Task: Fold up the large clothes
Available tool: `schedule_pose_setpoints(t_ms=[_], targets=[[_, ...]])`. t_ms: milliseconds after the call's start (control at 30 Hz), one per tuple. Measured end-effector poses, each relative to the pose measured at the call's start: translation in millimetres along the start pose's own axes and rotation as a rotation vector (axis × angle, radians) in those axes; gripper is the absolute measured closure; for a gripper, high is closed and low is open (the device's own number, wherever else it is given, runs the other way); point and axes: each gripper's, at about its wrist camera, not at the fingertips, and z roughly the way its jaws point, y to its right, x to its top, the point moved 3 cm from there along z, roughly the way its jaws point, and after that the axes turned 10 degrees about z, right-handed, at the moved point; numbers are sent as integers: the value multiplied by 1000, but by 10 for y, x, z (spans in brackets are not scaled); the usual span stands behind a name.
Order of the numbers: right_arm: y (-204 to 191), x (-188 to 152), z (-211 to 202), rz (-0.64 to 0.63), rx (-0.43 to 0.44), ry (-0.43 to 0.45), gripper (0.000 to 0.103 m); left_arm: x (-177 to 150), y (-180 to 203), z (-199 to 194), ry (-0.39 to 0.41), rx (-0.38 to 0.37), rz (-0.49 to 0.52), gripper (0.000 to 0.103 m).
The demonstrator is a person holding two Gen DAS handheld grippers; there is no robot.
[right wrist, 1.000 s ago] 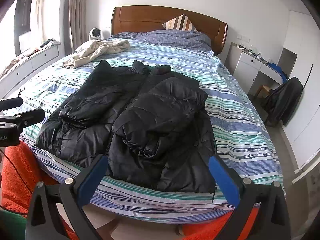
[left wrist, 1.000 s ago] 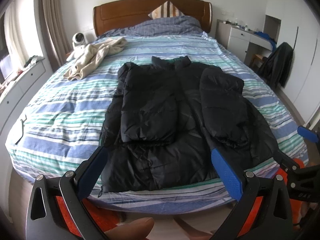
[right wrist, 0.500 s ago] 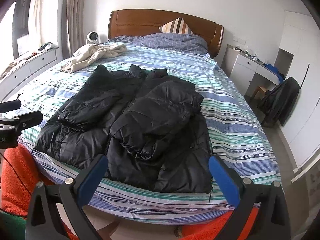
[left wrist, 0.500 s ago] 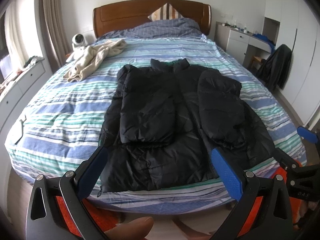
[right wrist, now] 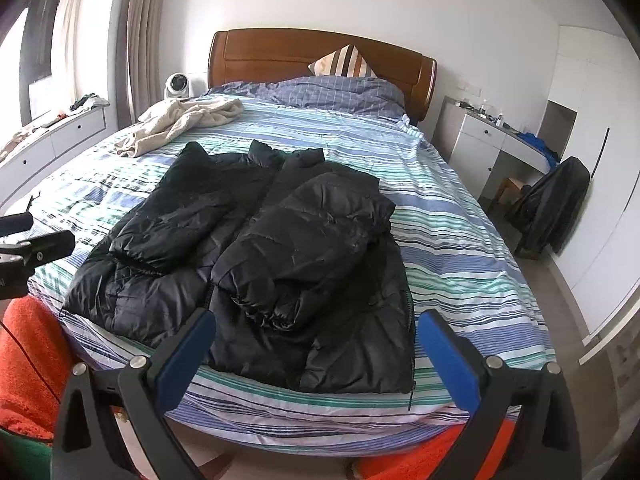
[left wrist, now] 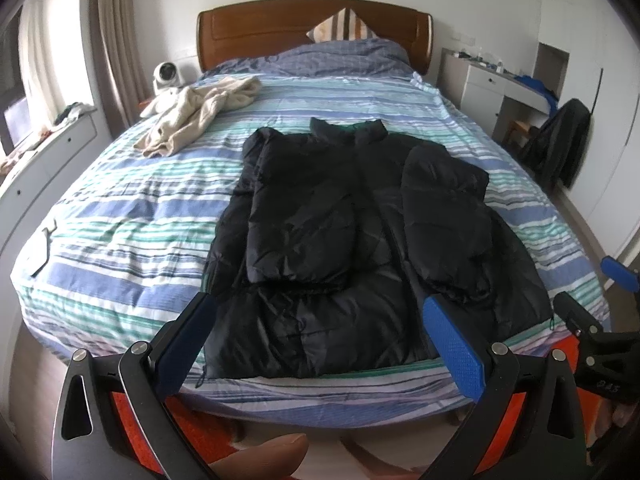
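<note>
A black puffer jacket (left wrist: 344, 240) lies flat on the striped bedspread (left wrist: 132, 208), collar toward the headboard, both sleeves folded in over its front. It also shows in the right wrist view (right wrist: 256, 264). My left gripper (left wrist: 320, 320) is open and empty, held off the foot of the bed in front of the jacket's hem. My right gripper (right wrist: 316, 336) is open and empty, also off the foot of the bed, toward the jacket's right corner. It appears at the right edge of the left wrist view (left wrist: 600, 320).
A cream garment (left wrist: 196, 112) lies crumpled at the far left of the bed. A wooden headboard (left wrist: 316, 24) and pillows stand at the back. A white desk (right wrist: 492, 140) and a chair with a dark coat (right wrist: 556, 208) stand on the right. An orange cloth (right wrist: 28, 352) sits below the grippers.
Both grippers have drawn back and risen slightly from the bed, so the jacket looks farther away. The jacket has not moved. Both stay open.
</note>
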Motion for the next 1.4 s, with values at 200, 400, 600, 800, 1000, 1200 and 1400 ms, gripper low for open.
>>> schedule_pose_setpoints(t_ms=[200,400,600,800,1000,1200,1400], targets=[[-41,3,-30,-5,34,2,0,4,12,-2,-3,11,-9,0],[-108,30,-85,-29,53,24,0,8,40,-3,-2,15,3,0],[-104,45,-77,-17,57,29,0,18,21,20,-9,17,3,0],[-36,19,-74,-7,40,24,0,19,6,-2,-1,31,-8,0],[-17,-3,-18,9,45,-2,0,6,34,49,-18,32,5,0],[-23,-5,17,1,38,-17,0,0,6,72,-14,41,0,0],[-56,1,54,-2,38,-20,0,8,-15,130,-25,33,-3,0]])
